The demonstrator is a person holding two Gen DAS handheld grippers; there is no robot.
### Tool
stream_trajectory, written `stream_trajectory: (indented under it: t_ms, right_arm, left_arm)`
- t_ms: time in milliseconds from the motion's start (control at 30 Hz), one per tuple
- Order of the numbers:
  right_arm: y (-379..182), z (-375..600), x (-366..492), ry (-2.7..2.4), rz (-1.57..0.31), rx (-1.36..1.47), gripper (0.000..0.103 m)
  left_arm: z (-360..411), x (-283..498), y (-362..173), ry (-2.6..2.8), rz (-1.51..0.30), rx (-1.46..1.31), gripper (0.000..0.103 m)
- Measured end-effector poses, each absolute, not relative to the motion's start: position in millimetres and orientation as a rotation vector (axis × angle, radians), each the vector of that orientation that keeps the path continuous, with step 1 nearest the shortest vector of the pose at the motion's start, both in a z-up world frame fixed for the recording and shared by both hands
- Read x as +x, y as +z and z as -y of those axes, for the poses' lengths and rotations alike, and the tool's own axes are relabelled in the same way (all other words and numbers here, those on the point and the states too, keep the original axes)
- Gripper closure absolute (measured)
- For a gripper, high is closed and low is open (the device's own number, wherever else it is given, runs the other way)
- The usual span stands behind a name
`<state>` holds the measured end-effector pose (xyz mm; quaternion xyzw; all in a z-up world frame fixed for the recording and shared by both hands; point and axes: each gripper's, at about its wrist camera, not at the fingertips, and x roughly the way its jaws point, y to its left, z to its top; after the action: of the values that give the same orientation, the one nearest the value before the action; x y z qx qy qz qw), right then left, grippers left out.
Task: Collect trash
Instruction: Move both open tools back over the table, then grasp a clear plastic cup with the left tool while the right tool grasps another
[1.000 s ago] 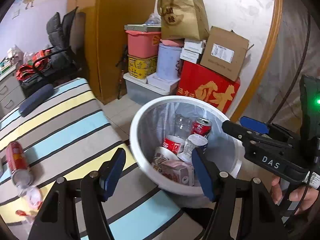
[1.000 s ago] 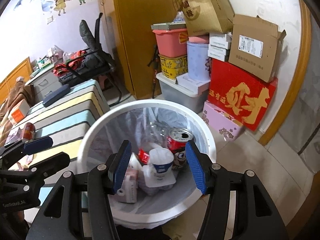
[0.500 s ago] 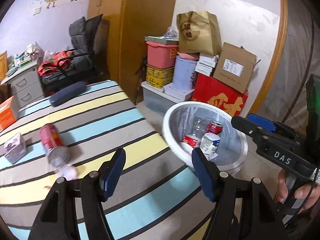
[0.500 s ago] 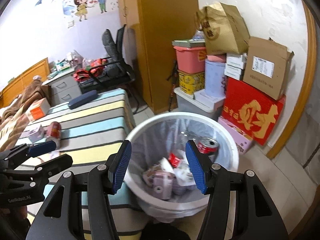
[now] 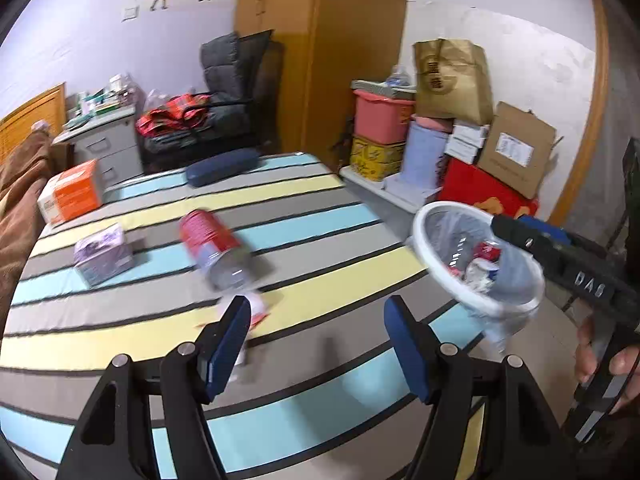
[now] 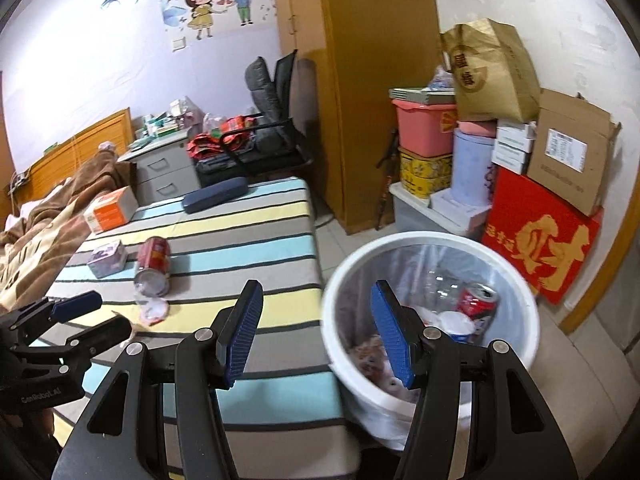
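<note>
A red can [image 5: 212, 248] lies on its side on the striped bed [image 5: 320, 240], with a small purple carton [image 5: 102, 254] to its left and a round lid or wrapper [image 5: 256, 308] just in front. My left gripper [image 5: 318, 340] hovers open and empty over the bed, close behind that lid. The white lined bin [image 6: 420, 236] stands on the floor beside the bed, holding cans, cups and cartons. My right gripper [image 6: 316, 332] is open and empty above the bed's corner and the bin's near rim. The can [image 6: 154, 266] and carton [image 6: 106, 258] lie further left.
An orange box [image 5: 70, 196] and a dark blue case [image 5: 224, 166] lie farther back on the bed. A brown blanket [image 6: 44, 232] covers its left side. Stacked boxes and tubs [image 6: 480, 168] stand against the wall behind the bin, a chair [image 6: 264, 120] by the wardrobe.
Both grippers have drawn back from over the bin and swung left toward the bed. The can, carton and lid have come into the middle of the left wrist view. Neither jaw opening changed.
</note>
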<state>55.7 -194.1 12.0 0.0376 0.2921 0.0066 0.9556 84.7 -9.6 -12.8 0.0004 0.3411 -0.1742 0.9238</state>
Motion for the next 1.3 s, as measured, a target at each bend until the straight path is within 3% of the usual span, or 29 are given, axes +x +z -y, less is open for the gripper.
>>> stream_trajectory:
  t_ms: [300, 1033, 1300]
  right_arm:
    - [-7, 145, 79, 0.128, -0.649, 0.054, 0.045]
    - [-30, 95, 115, 0.219, -0.769, 0.040, 0.045]
    - [-31, 88, 118, 0.240, -0.785, 0.042, 0.045]
  left_arm:
    - [-39, 95, -42, -0.287, -0.766, -0.027, 0.032]
    - [-47, 137, -74, -0.346, -0.891, -0.041, 0.032]
    - [-58, 136, -75, -0.331, -0.899, -0.053, 0.056]
